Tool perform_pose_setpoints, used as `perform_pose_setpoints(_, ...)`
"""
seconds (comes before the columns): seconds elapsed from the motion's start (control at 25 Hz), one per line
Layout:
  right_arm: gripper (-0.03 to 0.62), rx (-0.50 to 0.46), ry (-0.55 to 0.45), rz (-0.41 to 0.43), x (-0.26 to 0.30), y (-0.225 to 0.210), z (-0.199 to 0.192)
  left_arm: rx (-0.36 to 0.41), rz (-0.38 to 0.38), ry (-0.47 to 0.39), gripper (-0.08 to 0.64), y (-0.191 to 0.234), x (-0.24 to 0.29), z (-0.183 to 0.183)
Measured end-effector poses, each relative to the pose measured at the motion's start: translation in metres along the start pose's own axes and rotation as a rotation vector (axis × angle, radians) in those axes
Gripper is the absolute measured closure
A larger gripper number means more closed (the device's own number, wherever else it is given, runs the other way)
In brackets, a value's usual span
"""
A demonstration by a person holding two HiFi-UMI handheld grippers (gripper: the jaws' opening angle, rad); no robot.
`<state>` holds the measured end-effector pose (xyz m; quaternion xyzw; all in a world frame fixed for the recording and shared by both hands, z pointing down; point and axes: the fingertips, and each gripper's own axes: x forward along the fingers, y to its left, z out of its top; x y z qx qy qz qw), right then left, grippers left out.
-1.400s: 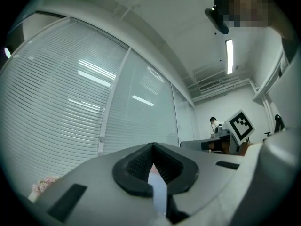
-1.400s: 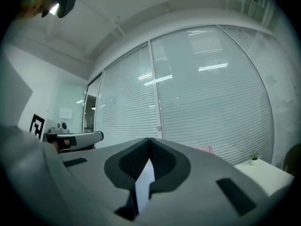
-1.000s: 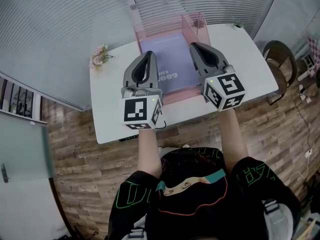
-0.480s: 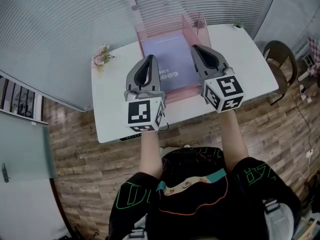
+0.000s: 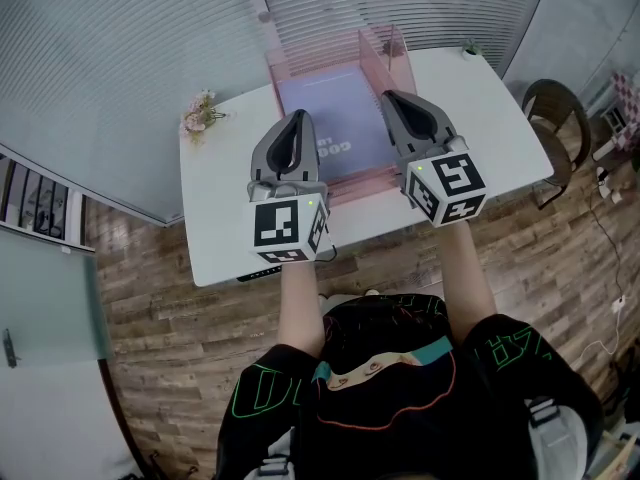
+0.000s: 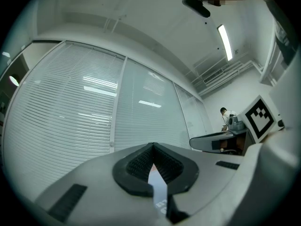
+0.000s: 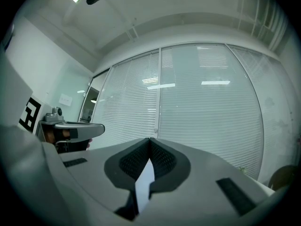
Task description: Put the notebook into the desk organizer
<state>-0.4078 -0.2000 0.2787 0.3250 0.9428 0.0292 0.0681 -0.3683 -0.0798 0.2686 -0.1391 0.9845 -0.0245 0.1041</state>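
A lavender notebook (image 5: pixel 335 118) lies flat inside the pink see-through desk organizer (image 5: pixel 372 56) at the back of the white table (image 5: pixel 215 203). My left gripper (image 5: pixel 297 116) hovers over the notebook's left edge, jaws shut and empty. Over the notebook's right edge, beside the organizer's divider, my right gripper (image 5: pixel 388 96) is also shut with nothing in it. The left gripper view shows my left gripper (image 6: pixel 153 146) closed against window blinds. My right gripper (image 7: pixel 150 140) looks the same in the right gripper view. Neither gripper touches the notebook.
A small bunch of flowers (image 5: pixel 197 116) stands at the table's back left corner, and a tiny plant (image 5: pixel 472 48) at the back right. A chair (image 5: pixel 555 108) stands to the right of the table. Window blinds run behind it. The floor is wood.
Both grippers have shifted only slightly, the left a little to the right. The notebook lies where it was in the organizer.
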Motion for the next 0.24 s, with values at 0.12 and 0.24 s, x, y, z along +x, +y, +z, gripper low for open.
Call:
perform_pose_setpoints(0.12, 0.589, -0.029, -0.011, 0.001, -0.0021, 0.0007, 0.0016, 0.001, 0.0, 0.0, 0.565, -0.0021, 0.0006, -0.0007)
perform_pose_setpoints(0.24, 0.591, -0.032, -0.025, 0.007, -0.0044, 0.0004, 0.0037, 0.004, 0.006, 0.001, 0.565, -0.0041, 0.0007, -0.002)
